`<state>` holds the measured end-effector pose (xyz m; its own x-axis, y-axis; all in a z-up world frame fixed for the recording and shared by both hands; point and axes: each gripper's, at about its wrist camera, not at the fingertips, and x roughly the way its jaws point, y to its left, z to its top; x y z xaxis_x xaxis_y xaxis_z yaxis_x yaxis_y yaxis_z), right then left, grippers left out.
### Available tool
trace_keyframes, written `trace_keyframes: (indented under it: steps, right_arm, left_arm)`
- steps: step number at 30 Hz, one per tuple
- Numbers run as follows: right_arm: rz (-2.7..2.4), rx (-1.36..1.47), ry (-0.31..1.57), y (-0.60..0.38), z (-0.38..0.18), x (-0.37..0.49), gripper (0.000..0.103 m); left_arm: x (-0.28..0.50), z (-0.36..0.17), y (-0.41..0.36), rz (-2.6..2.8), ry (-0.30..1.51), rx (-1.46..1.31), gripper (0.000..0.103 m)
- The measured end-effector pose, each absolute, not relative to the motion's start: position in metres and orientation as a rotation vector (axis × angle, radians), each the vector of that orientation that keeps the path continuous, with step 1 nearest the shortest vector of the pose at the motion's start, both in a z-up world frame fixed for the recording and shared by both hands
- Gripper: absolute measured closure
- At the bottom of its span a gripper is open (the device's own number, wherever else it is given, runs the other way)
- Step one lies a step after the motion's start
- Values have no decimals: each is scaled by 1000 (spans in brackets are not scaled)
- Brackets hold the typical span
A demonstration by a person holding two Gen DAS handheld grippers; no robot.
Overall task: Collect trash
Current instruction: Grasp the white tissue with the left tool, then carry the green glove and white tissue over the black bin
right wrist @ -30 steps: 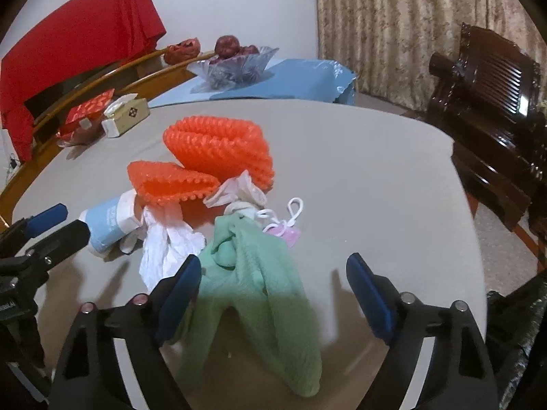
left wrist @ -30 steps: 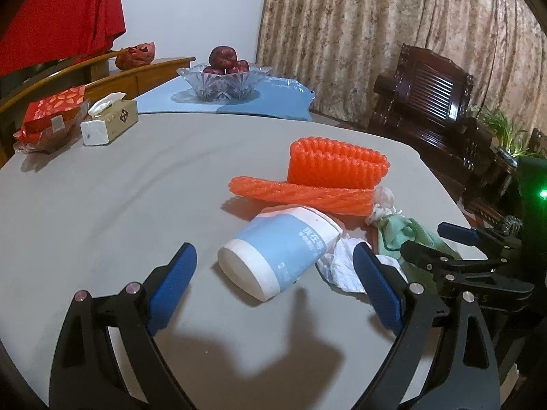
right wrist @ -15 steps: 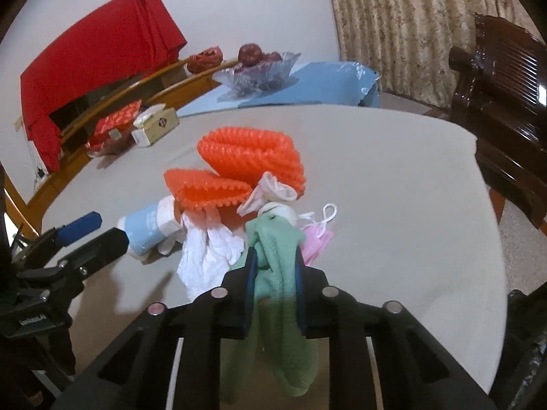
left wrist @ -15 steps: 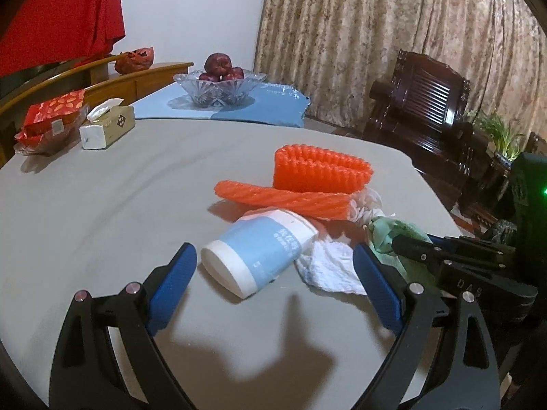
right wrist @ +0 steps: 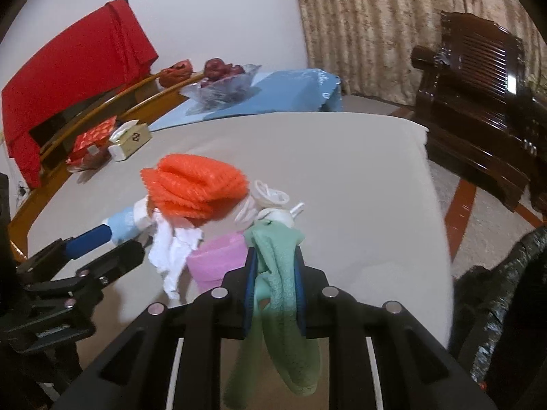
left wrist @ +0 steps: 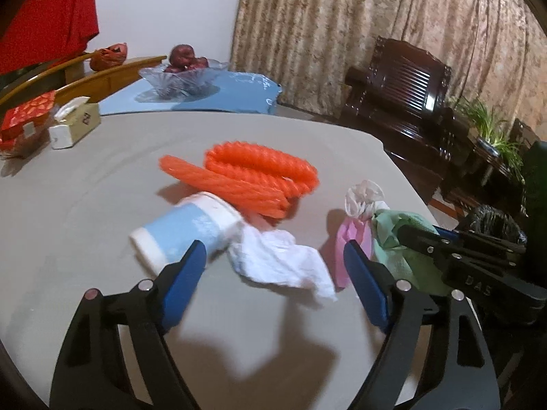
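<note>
On the far left of the tabletop [left wrist: 85, 212] sit a red packet [left wrist: 24, 126] and a tissue box [left wrist: 73, 126], well away from the litter; they look like keepers, so a broad sweep that reached them would be a mistake. Nearer, a blue-and-white paper cup [left wrist: 184, 225] lies on its side, touching the orange foam netting [left wrist: 249, 177] behind it and a crumpled white tissue [left wrist: 280, 259] at its mouth. The left hand-held gripper [left wrist: 273, 283] angles down over this cluster, its jaws apart and just now narrowing, with the tissue lying between them but not yet pinched. The cup is round and lying down, so a pad that clips it could roll it off across the cloth; and a bite on the loose tissue alone may tear it or leave the cup behind. To the right, the right hand-held gripper [right wrist: 275, 287] is clamped on a green cloth [right wrist: 280, 273], which hangs limp from the pads, tilted downward like its partner. A pink scrap [right wrist: 215, 259] and a knotted white plastic bit [right wrist: 270, 201] cling just beside the cloth; whether they are caught with it I cannot tell, and they could drop short. At the far right edge, a black bin bag [right wrist: 495, 290] waits below tabletop level; the dangling tail might snag its rim.
</note>
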<state>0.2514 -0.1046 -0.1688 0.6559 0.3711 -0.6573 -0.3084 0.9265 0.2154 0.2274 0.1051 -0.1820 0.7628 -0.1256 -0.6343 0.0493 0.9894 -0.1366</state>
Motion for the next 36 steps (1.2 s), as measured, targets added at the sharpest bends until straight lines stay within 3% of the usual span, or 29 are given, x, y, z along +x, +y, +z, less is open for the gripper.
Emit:
trace_keyframes:
  steps: [11,13,16,19,21,24,26,36]
  right_arm:
    - [355,110,756,-123,-173,250,83]
    - [358,115,754,-123,-174,250,83]
    - [363,128,752,-125,-174,250,83]
    - [365,131,748,-125,-173,249,83]
    - [370,134,746,-125,-172,247,83]
    - [377,124,753,-126,-171,245,83]
    - [378,116,772,-124,-173,246,76]
    - [386,122,777,-128,-170,241,83]
  left_arm:
    - [257,-211,94,-93,800,-153,31]
    - [262,-215,95,-96,828,-164,46]
    - [266,-218,96,-109,852,-181,55]
    - [266,-219,98,-118,854,-201,84]
    - [266,-219,98,-134,856,-204,93]
    - [261,-214,96,-140,834,-190,95]
    - [257,-209,95,-149,818,-186,96]
    - [227,-189,86,-196,778,-175,96]
